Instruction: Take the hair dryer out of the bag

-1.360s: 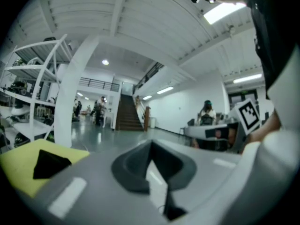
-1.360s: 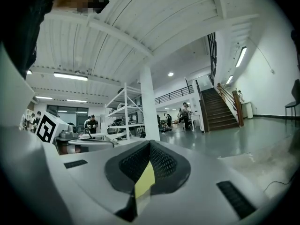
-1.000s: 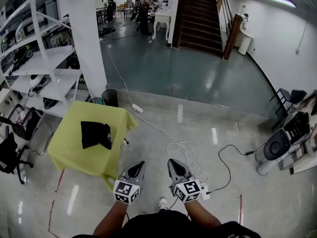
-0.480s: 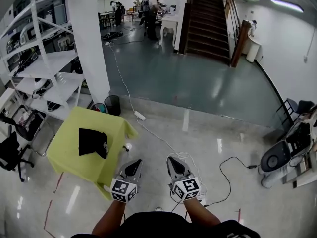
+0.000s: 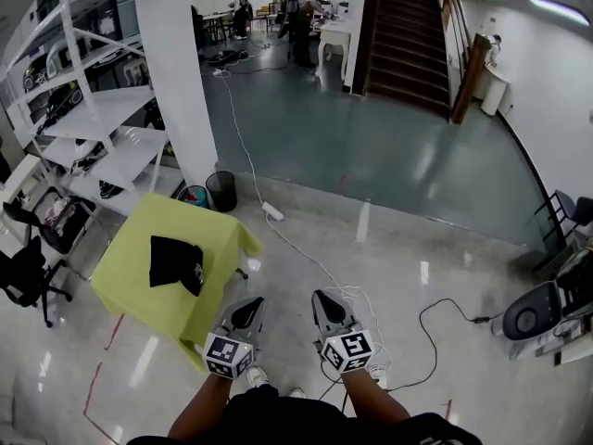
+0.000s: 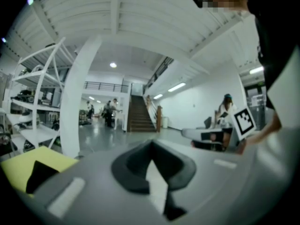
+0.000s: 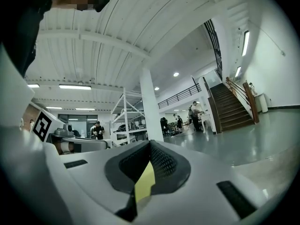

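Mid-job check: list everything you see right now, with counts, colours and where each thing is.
table: one, yellow cloth, left of the grippers
bag: one, black, lying on the table
column: one, white, behind the table
shelving: one, white, far left
bin: one, black, at the column's foot
power strip: one, white, on the floor
staircase: one, dark, at the back
people: several, far back
left hand-held gripper: one, grey-black, shut, empty
right hand-held gripper: one, same, shut, empty
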The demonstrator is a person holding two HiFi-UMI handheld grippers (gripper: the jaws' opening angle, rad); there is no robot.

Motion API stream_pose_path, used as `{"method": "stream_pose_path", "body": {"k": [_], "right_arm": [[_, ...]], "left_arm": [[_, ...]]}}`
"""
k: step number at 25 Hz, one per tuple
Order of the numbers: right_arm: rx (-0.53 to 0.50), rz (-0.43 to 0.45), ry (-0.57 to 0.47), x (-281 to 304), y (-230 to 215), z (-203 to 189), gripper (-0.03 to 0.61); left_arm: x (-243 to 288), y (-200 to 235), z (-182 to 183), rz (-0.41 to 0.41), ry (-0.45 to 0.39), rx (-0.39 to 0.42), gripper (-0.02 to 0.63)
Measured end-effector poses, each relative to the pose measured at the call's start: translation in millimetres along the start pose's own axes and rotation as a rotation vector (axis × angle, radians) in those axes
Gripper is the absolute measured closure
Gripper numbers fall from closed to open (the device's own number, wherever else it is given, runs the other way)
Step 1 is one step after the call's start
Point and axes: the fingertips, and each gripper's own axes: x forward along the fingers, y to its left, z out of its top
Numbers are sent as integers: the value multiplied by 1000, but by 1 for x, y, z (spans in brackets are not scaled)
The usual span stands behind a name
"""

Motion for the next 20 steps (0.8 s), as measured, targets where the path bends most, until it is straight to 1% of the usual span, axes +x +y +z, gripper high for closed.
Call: {"method": "stream_pose_path", "body": {"k": [5,8,12,16,20], "right_arm": [[0,-19,-17,25,-8,-2,572],[-20,-3,-27,50,-6,5,572],[-46,10,-39,92,-5,14,572],[-54,23,-39,142,6,19,572],[-55,58,-19,189,21,18,572]], "left_arm": [[13,21,-1,7,4,26,606],[22,45,5,15,-6,31,607],[36,80,12,19,-20,52,607],[48,118,21,13,-7,108,607],[55,159,36,19,-41,94,607]]}}
